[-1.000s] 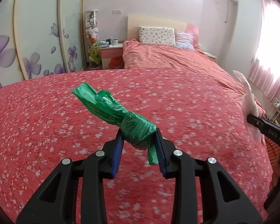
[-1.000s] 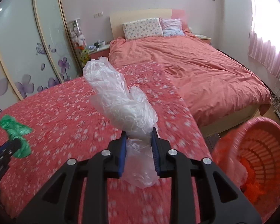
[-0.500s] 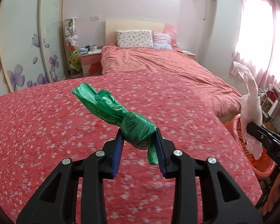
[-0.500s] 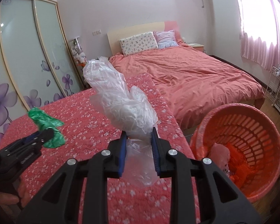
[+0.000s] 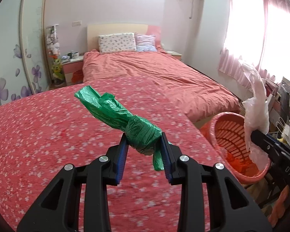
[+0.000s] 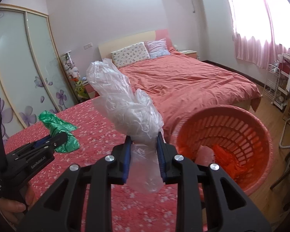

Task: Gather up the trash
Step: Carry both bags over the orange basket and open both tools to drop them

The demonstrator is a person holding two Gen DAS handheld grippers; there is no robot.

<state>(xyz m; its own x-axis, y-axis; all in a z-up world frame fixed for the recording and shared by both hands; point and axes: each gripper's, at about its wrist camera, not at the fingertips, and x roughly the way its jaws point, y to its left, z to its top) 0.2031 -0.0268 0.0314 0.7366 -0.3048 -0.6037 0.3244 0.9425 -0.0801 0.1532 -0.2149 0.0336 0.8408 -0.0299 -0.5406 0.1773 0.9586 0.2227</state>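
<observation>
A bedroom scene seen from two handheld claws. The left claw [image 5: 143,150] is closed on a crumpled green plastic bag [image 5: 125,121], pinching its knotted middle between two blue-padded fingers [image 5: 122,154]; the bag's loose end sticks up and away to the left, and a short tail hangs down between the fingers. This claw is held in the air above a red bedspread patterned with small white flowers [image 5: 48,135]. The right claw [image 6: 143,152] is closed on a crumpled clear plastic bag [image 6: 125,104], gripping it near its lower part, so most of the bag billows upward and a limp end droops below the fingers. Just to the right of this claw, on the wooden floor beside the bed, stands a round orange plastic basket with slotted walls [image 6: 241,127], tilted toward the camera, with orange crumpled material and a pale piece lying inside. In the left view the clear bag hangs over the basket's near rim. Behind it all is a second bed with a plain salmon-pink cover [image 6: 183,81] and two pillows [image 6: 139,53], with pink curtains [image 5: 261,38] at a bright window.
</observation>
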